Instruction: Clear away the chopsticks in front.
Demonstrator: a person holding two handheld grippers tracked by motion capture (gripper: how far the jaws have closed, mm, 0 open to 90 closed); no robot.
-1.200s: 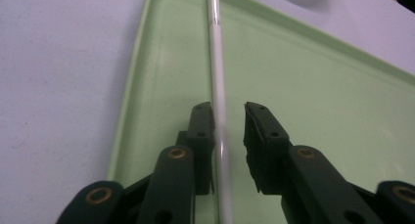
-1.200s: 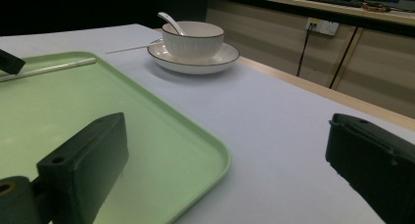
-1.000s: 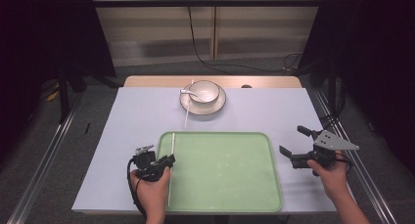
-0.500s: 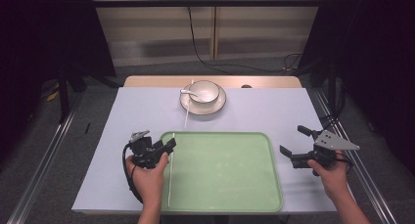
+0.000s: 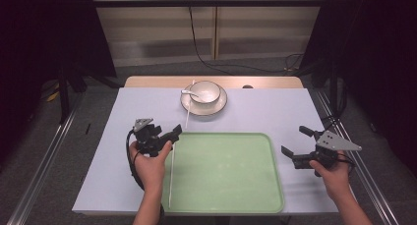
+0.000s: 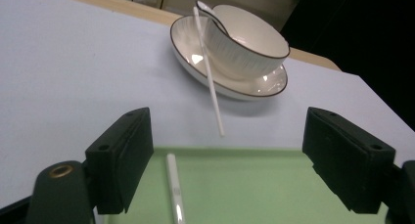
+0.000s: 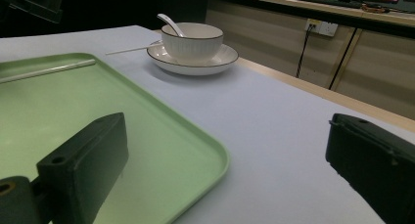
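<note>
A white chopstick (image 5: 170, 178) (image 6: 173, 190) (image 7: 46, 71) lies in the green tray (image 5: 275, 185) (image 6: 274, 155) (image 7: 215, 158) along its left rim. My left gripper (image 5: 171, 136) (image 6: 227, 136) hovers over that chopstick's far end. Its jaws have just been opening and stand open, with nothing pressed between them. A second chopstick (image 5: 189, 104) (image 6: 209, 77) (image 7: 132, 50) leans on a plate (image 5: 220, 106) (image 6: 254, 87) (image 7: 195, 66) that carries a bowl (image 5: 206, 92) (image 6: 244, 43) (image 7: 192, 40) with a spoon (image 5: 188, 93) (image 6: 208, 11) (image 7: 171, 23). My right gripper (image 5: 294, 140) (image 7: 225, 136) is open beside the tray's right rim.
A pale blue mat (image 5: 275, 112) covers the table, with a wooden strip (image 5: 157, 81) at the far edge. Metal rails (image 5: 44, 161) run along the floor on both sides. A cable (image 5: 196, 43) hangs down the back wall.
The left gripper let go of the chopstick, opened, and moved away from the person and slightly up along the tray's left rim. The right gripper stayed still.
</note>
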